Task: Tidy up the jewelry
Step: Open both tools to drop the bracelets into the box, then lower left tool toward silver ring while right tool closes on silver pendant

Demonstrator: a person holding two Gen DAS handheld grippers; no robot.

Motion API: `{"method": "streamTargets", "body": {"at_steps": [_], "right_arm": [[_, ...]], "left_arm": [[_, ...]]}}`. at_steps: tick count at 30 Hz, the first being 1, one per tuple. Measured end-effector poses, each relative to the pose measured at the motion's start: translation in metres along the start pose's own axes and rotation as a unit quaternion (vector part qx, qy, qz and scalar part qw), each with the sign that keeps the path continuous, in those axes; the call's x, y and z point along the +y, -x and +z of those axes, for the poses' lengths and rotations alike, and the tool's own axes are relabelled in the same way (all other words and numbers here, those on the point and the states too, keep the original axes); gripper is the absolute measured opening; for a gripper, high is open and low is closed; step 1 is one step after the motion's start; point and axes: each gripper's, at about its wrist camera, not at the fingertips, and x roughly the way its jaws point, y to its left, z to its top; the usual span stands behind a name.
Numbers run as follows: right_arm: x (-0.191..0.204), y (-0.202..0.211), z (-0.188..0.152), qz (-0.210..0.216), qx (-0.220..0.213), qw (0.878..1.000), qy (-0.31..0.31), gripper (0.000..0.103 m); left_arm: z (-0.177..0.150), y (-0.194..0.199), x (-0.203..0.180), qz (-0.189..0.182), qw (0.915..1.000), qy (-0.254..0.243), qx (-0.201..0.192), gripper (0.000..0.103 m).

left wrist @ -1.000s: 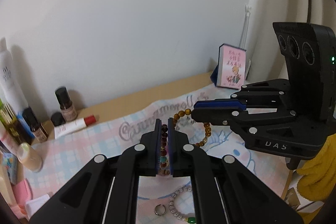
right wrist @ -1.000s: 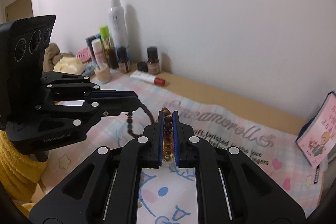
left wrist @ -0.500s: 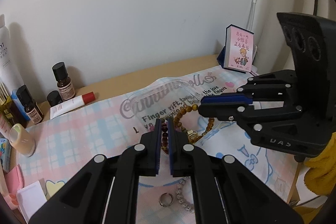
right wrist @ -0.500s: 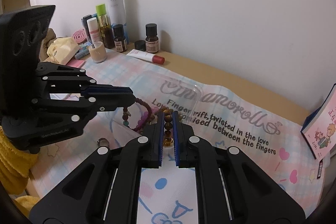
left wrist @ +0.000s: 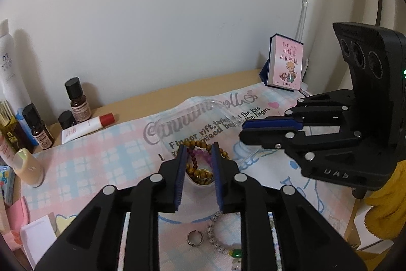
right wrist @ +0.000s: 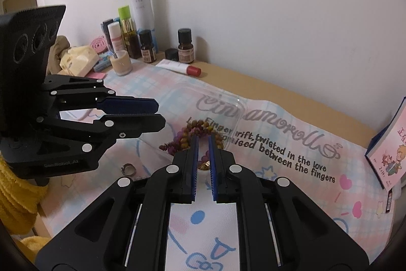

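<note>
A brown bead bracelet (left wrist: 196, 144) (right wrist: 196, 124) and a purple bead bracelet (left wrist: 201, 156) (right wrist: 175, 147) lie heaped in a clear plastic tray (left wrist: 203, 107) (right wrist: 229, 103) on the mat. My left gripper (left wrist: 199, 151) (right wrist: 159, 116) hangs just over the heap. Its jaws are opening and the beads lie loose below the gap, with no pad pressing on them. My right gripper (right wrist: 203, 140) (left wrist: 242, 130) hovers at the tray's near side, its jaws almost together. I see no bead pinched between its pads.
A silver ring (left wrist: 194, 240) (right wrist: 128, 169) and a white bead bracelet with a green bead (left wrist: 220, 238) lie on the plaid mat (right wrist: 279, 144) nearer me. Bottles and a tube (right wrist: 179, 66) line the wall at the left. A small pink book (left wrist: 286, 65) leans at the right.
Both grippers came down over the clear tray, each with a bracelet between its jaws. Both bracelets now lie in the tray, and the left jaws have parted.
</note>
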Motion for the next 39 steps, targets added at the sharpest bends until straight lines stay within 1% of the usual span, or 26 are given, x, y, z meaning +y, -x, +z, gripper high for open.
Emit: {"method": "streamTargets", "body": {"at_steps": [5, 6, 7, 8, 10, 11, 13, 16, 19, 20, 23, 26, 27, 28, 29, 30, 33, 39], "right_arm": [[0.002, 0.017, 0.002, 0.010, -0.011, 1.000, 0.002, 0.010], [0.002, 0.021, 0.001, 0.015, -0.011, 1.000, 0.001, 0.011], [0.002, 0.024, -0.001, 0.016, -0.011, 1.000, 0.001, 0.017], [0.002, 0.028, -0.003, 0.018, -0.014, 1.000, 0.002, 0.023], [0.004, 0.036, -0.010, 0.025, -0.019, 0.999, 0.011, 0.025], [0.007, 0.039, -0.015, 0.029, -0.020, 0.999, 0.015, 0.032], [0.012, 0.043, -0.027, 0.033, -0.016, 0.999, 0.022, 0.038], [0.021, 0.043, -0.045, 0.042, 0.001, 0.998, 0.038, 0.038], [0.029, 0.036, -0.061, 0.062, 0.020, 0.997, 0.048, 0.038], [0.031, 0.032, -0.066, 0.066, 0.026, 0.996, 0.052, 0.038], [0.032, 0.022, -0.077, 0.079, 0.046, 0.994, 0.052, 0.037], [0.034, 0.015, -0.085, 0.077, 0.059, 0.994, 0.055, 0.036], [0.034, 0.013, -0.088, 0.077, 0.064, 0.994, 0.054, 0.035], [0.034, 0.011, -0.090, 0.078, 0.070, 0.993, 0.053, 0.032], [0.034, 0.008, -0.092, 0.078, 0.074, 0.993, 0.053, 0.029], [0.035, 0.006, -0.093, 0.078, 0.078, 0.992, 0.057, 0.028], [0.038, 0.001, -0.096, 0.074, 0.084, 0.992, 0.062, 0.027], [0.039, -0.006, -0.099, 0.069, 0.093, 0.991, 0.065, 0.027]], "left_arm": [[-0.001, 0.017, -0.001, 0.003, 0.9999, -0.011, -0.003, 0.021], [-0.003, 0.020, -0.001, 0.005, 0.9999, -0.014, -0.002, 0.023], [-0.004, 0.022, -0.001, 0.004, 0.9999, -0.017, 0.000, 0.026], [-0.007, 0.026, -0.001, 0.003, 0.9998, -0.021, 0.001, 0.026], [-0.013, 0.030, -0.003, 0.003, 0.9994, -0.034, 0.004, 0.027], [-0.017, 0.031, -0.003, 0.003, 0.9991, -0.041, 0.008, 0.027], [-0.026, 0.030, -0.002, 0.000, 0.9984, -0.053, 0.020, 0.027], [-0.040, 0.025, -0.001, 0.004, 0.9964, -0.076, 0.038, 0.027], [-0.054, 0.017, -0.002, 0.015, 0.9923, -0.112, 0.049, 0.027], [-0.057, 0.014, -0.001, 0.009, 0.9914, -0.117, 0.058, 0.027], [-0.060, 0.013, -0.002, -0.019, 0.9895, -0.129, 0.063, 0.027], [-0.062, 0.014, -0.004, -0.033, 0.9863, -0.145, 0.071, 0.027], [-0.062, 0.013, -0.005, -0.033, 0.9854, -0.149, 0.075, 0.027], [-0.063, 0.012, -0.006, -0.030, 0.9844, -0.154, 0.080, 0.027], [-0.064, 0.009, -0.006, -0.024, 0.9830, -0.159, 0.089, 0.027], [-0.064, 0.005, -0.006, -0.017, 0.9816, -0.163, 0.098, 0.027], [-0.067, -0.005, -0.007, -0.010, 0.9775, -0.174, 0.119, 0.027], [-0.073, -0.015, -0.012, 0.000, 0.9714, -0.193, 0.138, 0.027]]}}
